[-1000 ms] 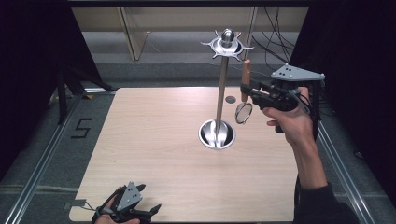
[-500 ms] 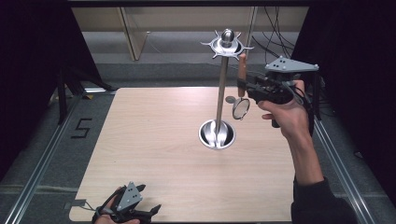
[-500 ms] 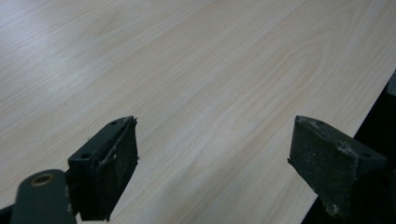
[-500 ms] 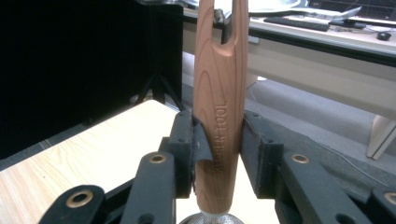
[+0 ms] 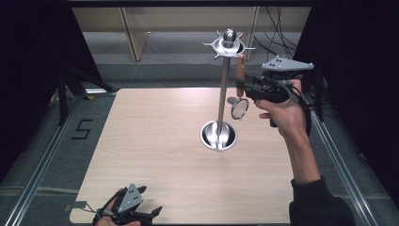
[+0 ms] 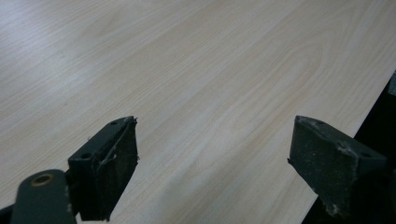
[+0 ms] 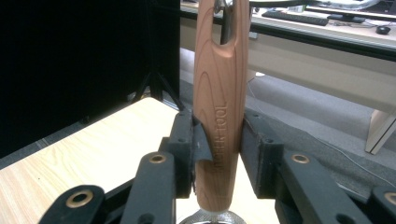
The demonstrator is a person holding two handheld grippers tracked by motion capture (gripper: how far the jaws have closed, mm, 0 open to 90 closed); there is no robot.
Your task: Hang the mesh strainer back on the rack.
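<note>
Right gripper view: the right claw (image 7: 217, 154) is clamped on the upright wooden strainer handle (image 7: 219, 93), beside the stand (image 5: 221, 94).

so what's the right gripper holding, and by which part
The right gripper is shut on a wooden-handled strainer, clamped on the wooden handle near its lower end. The left gripper holds nothing.

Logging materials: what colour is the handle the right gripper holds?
Reddish-brown wood grain handle, clearest in the right gripper view.

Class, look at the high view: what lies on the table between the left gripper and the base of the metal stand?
Nothing: in the high view, only bare table lies between the left gripper and the stand's base.
</note>
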